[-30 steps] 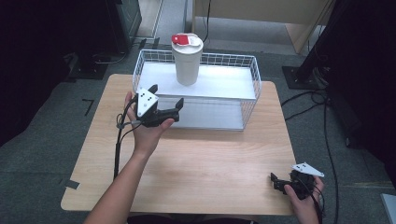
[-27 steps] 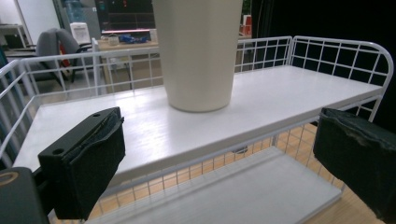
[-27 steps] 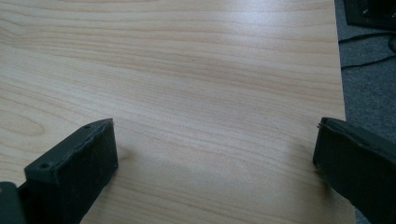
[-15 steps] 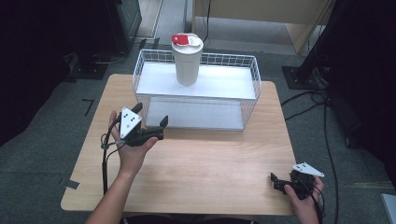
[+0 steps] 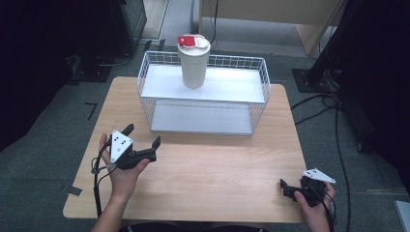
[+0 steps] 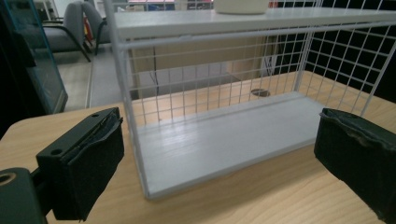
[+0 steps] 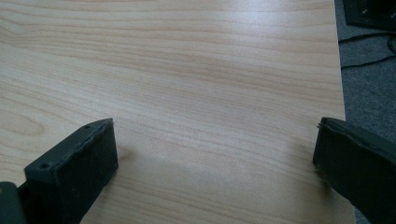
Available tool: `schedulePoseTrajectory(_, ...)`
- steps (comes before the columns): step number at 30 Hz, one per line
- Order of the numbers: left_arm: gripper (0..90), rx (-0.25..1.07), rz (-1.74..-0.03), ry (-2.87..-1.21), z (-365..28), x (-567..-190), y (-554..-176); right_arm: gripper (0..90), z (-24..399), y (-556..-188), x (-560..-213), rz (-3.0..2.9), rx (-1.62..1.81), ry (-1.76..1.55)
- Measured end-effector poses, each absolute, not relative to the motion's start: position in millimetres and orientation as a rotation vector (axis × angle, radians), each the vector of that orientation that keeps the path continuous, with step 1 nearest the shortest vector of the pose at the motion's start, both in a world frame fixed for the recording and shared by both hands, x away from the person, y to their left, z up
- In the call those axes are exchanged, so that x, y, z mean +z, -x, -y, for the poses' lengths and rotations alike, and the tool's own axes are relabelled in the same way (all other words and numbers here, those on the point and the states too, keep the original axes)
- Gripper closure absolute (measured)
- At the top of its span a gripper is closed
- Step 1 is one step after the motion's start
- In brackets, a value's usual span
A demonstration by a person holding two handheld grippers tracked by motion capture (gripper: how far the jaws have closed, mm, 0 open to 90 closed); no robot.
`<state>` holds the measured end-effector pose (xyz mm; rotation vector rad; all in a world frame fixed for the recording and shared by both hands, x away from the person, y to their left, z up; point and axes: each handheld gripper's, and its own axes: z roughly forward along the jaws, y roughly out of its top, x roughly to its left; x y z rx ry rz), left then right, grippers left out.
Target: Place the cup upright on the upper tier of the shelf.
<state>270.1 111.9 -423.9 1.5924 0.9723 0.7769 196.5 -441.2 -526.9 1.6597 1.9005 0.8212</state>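
- Where the far side of the table carries the one wire shelf rack point(image 5: 203, 99), a single white tumbler point(image 5: 193, 63) stands upright on the rack's upper board, left of its middle, with one red-and-white lid on top.
- In the left gripper view the tumbler's base point(image 6: 240, 5) sits at the top edge, on the upper board.
- The rack point(image 6: 224, 93) has two white boards, one upper and one lower; the lower board lies bare on the table.
- The left gripper point(image 5: 141, 137) is one of two; it is held in a hand over the near left part of the table, well apart from the tumbler and just near of the rack's left front corner. Its two jaws stand wide apart with nothing between them, pointing toward the rack.
- In its own view, the left gripper point(image 6: 219, 154) frames the rack's near left post and the lower board.
- The right gripper point(image 5: 289, 188) sits in the other hand at the near right corner, well apart from the rack. Its own view point(image 7: 215, 154) shows the two jaws spread wide over bare wood, gripping nothing.
- One wooden table point(image 5: 217, 169) bears it all, on grey floor.
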Motion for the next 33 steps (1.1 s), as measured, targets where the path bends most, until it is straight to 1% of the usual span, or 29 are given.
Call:
schedulePoseTrajectory(16,0.9,0.792,-1.104,-1.597,-158.1,-458.1,-237.4,0.0,441.0,-196.5,-526.7,-1.9,0.819,-1.662)
schedulePoseTrajectory(33,0.8,0.803,-1.218,-1.674,-195.6,-489.9,-212.2,0.0,440.9,-196.5,-526.7,-1.901,0.818,-1.662)
